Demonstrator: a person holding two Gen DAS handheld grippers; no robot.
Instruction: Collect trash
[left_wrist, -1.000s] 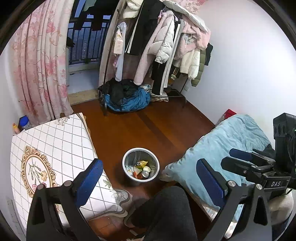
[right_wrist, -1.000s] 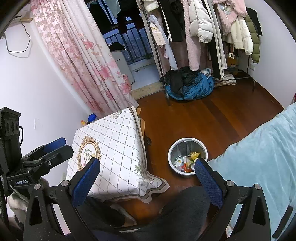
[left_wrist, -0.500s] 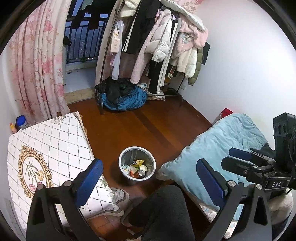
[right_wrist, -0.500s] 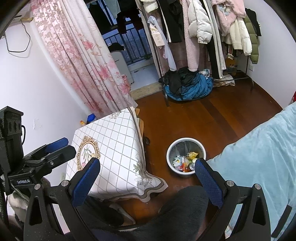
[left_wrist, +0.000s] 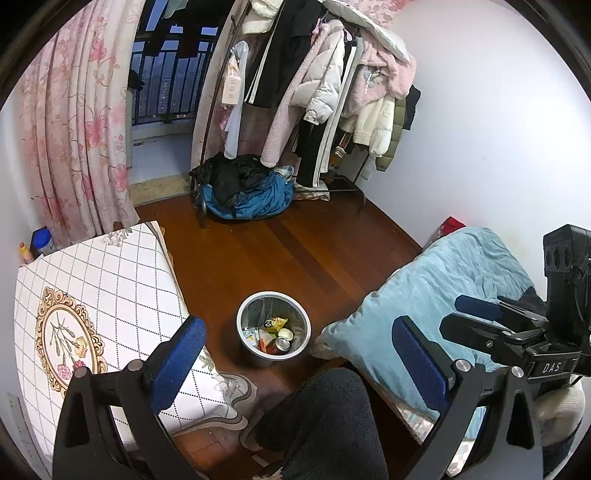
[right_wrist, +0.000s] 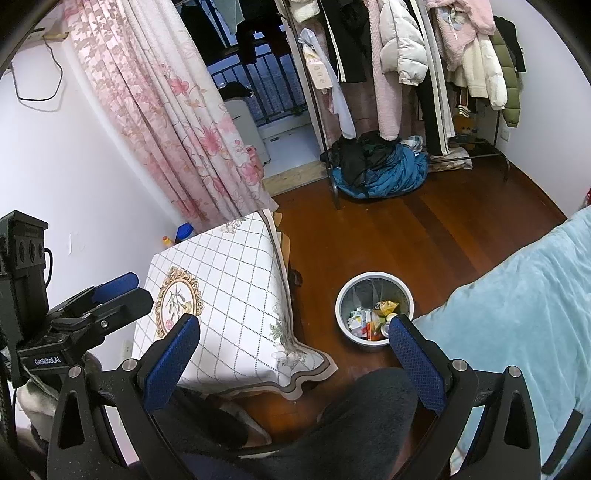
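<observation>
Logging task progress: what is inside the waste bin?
The waste bin holds a yellow wrapper, a can and paper scraps; anything beneath them is hidden.

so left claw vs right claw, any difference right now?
Barely. The left claw hangs over floor between the tablecloth and the trash bin; the right claw sits over the tablecloth's corner, one finger crossing the bin's rim. Shared: both wide open, blue pads, holding nothing, high above the bin.
</observation>
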